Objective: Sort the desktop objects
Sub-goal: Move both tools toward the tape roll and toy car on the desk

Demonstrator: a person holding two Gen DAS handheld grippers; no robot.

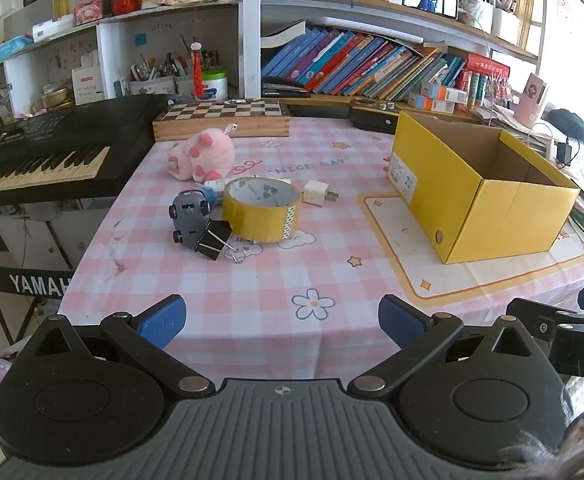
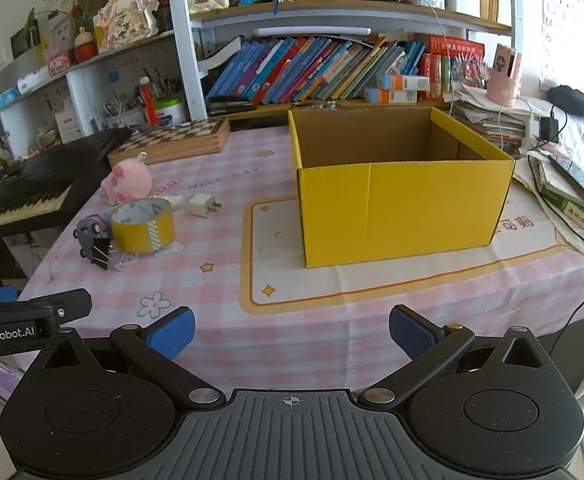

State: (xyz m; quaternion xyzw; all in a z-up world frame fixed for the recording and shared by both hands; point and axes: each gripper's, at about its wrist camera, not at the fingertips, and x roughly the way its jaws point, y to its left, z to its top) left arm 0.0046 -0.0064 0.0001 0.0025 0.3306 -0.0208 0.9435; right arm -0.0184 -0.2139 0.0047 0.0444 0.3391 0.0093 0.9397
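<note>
An open yellow cardboard box (image 1: 488,204) (image 2: 404,208) stands on the right of the pink checked table. Left of it lies a cluster: a yellow tape roll (image 1: 260,208) (image 2: 143,226), a pink plush toy (image 1: 201,155) (image 2: 127,184), a grey toy car on its back (image 1: 187,216) (image 2: 87,234), a black binder clip (image 1: 213,240) (image 2: 101,255) and a white plug adapter (image 1: 318,192) (image 2: 201,205). My left gripper (image 1: 281,322) and right gripper (image 2: 289,330) are both open and empty, at the table's near edge.
A black keyboard (image 1: 39,160) (image 2: 23,196) stands left of the table. A wooden chessboard box (image 1: 221,118) (image 2: 171,138) lies at the back edge. Bookshelves fill the back. Papers and cables (image 2: 564,176) crowd the right side.
</note>
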